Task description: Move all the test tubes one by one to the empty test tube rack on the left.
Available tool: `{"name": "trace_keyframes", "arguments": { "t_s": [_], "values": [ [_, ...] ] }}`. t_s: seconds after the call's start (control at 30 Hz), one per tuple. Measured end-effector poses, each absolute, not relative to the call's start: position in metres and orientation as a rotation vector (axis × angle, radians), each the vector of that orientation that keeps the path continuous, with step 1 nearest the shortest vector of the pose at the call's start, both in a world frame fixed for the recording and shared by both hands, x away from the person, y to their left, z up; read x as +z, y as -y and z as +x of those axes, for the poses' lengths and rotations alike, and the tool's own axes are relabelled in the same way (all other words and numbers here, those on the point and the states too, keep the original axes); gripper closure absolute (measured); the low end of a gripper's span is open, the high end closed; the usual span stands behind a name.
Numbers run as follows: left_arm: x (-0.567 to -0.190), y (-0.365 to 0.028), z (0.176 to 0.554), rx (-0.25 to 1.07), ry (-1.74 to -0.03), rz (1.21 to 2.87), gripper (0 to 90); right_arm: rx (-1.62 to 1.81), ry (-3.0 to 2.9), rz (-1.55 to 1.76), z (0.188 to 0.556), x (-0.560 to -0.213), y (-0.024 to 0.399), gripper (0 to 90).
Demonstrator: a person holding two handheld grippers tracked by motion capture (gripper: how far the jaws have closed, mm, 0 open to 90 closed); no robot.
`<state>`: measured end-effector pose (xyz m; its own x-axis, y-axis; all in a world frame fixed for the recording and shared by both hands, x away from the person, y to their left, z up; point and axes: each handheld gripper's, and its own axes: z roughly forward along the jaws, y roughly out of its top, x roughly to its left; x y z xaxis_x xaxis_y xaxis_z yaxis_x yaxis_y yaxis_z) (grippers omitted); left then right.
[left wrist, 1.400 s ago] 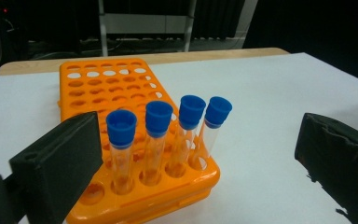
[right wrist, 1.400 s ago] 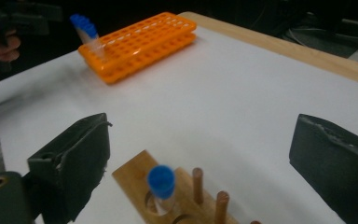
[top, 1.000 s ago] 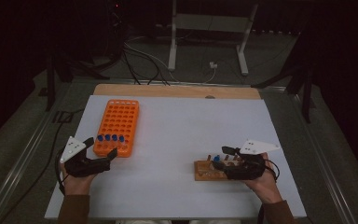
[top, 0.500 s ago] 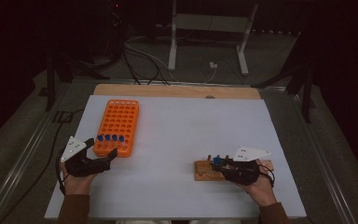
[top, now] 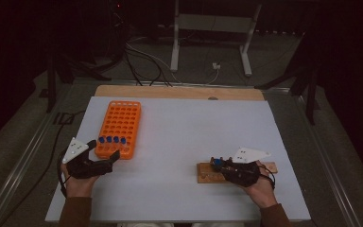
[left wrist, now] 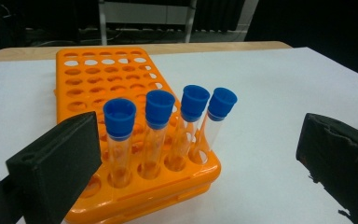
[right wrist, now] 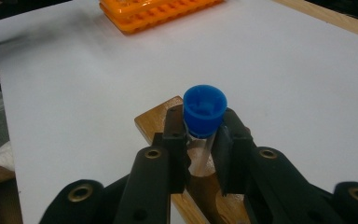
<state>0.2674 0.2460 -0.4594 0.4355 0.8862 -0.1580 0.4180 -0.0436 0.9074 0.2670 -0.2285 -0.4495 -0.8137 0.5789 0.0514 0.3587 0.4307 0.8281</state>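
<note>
The right claw [right wrist: 200, 140] clamps a blue-capped test tube [right wrist: 204, 112], its jaws having just closed on the glass below the cap while the tube stands in the wooden block [top: 208, 172], well apart from the orange rack [top: 119, 127]. A crooked pull could jam the tube in its hole and tip the light block; too hard a squeeze might crack the glass. The left claw [left wrist: 196, 154] waits wide open just beside the rack, facing its four capped tubes [left wrist: 168, 126]. No brand, label or lettering is legible anywhere on the white surface [top: 194, 123].
</note>
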Motion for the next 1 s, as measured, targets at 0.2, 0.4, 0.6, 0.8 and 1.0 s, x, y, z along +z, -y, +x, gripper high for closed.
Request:
{"name": "trace_keyframes", "arguments": {
  "t_s": [0.2,0.4,0.6,0.8,1.0],
  "values": [
    [-0.458,-0.242,0.269,0.556,-1.134,1.671,0.7,1.366,-2.431,0.831,0.267,-0.441,0.233,76.8],
    [-0.456,-0.236,0.271,0.527,-1.091,1.680,0.7,1.405,-2.421,0.831,0.269,-0.428,0.240,76.7],
    [-0.452,-0.227,0.272,0.512,-1.039,1.696,0.7,1.451,-2.413,0.800,0.271,-0.412,0.245,76.9],
    [-0.450,-0.221,0.273,0.510,-0.983,1.699,0.8,1.478,-2.390,0.784,0.275,-0.393,0.251,76.9],
    [-0.446,-0.214,0.275,0.490,-0.949,1.701,0.8,1.481,-2.361,0.788,0.284,-0.381,0.247,76.9]
  ]
}}
